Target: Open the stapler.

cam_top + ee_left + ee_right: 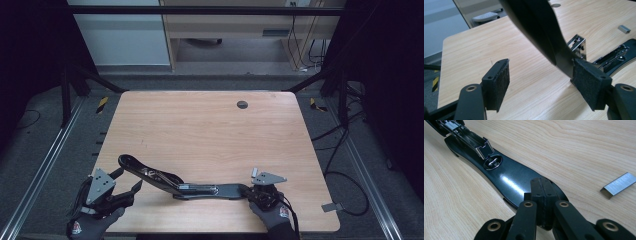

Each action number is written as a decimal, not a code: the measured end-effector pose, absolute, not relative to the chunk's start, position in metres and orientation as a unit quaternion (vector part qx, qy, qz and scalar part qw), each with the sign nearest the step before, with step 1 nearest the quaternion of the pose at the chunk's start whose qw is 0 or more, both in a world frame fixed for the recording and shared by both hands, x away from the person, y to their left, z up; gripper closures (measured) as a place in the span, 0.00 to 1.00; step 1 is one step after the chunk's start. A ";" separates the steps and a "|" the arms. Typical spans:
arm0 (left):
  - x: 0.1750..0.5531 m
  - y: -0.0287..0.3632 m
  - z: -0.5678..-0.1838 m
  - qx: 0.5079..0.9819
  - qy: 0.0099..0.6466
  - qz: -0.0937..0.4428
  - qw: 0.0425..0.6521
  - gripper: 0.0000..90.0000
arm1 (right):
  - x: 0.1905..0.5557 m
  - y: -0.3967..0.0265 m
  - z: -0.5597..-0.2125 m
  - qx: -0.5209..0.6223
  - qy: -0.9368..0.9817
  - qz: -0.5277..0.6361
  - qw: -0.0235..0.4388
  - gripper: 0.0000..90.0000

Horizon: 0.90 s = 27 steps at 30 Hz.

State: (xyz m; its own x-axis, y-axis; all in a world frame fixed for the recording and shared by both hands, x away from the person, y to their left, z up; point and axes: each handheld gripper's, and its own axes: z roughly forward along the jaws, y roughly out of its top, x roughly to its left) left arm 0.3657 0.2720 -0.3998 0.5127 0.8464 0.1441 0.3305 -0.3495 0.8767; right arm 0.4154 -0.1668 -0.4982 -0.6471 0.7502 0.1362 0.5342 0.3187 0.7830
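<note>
Item: black stapler (200,189), swung fully open, lying along the table (210,130) near edge. Your right gripper (543,185) presses closed-up jaws onto its base; your left gripper (129,186) stands apart beside its lid.

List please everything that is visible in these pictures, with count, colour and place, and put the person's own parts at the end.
stapler: one, black with a metal magazine, swung open, lying near the front edge of the table; its lid end rises toward the left.
strip of staples: one, silver, on the table's front right corner.
table: one, light wood, with a round dark hole near the far edge.
cabinet: one, pale wood, on the floor behind the table.
cables: several, black, on the floor at the right.
left gripper: one, black with a grey plate, front left; jaws open, one pad touching the lid end.
right gripper: one, black; jaws shut at the stapler's base end.
gloved hands: two, grey, at the bottom edge.
</note>
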 end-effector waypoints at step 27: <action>0.372 0.281 -0.448 0.767 0.406 0.317 0.383 0.45 | 0.416 -0.166 -0.497 0.400 0.804 0.421 0.127 1.00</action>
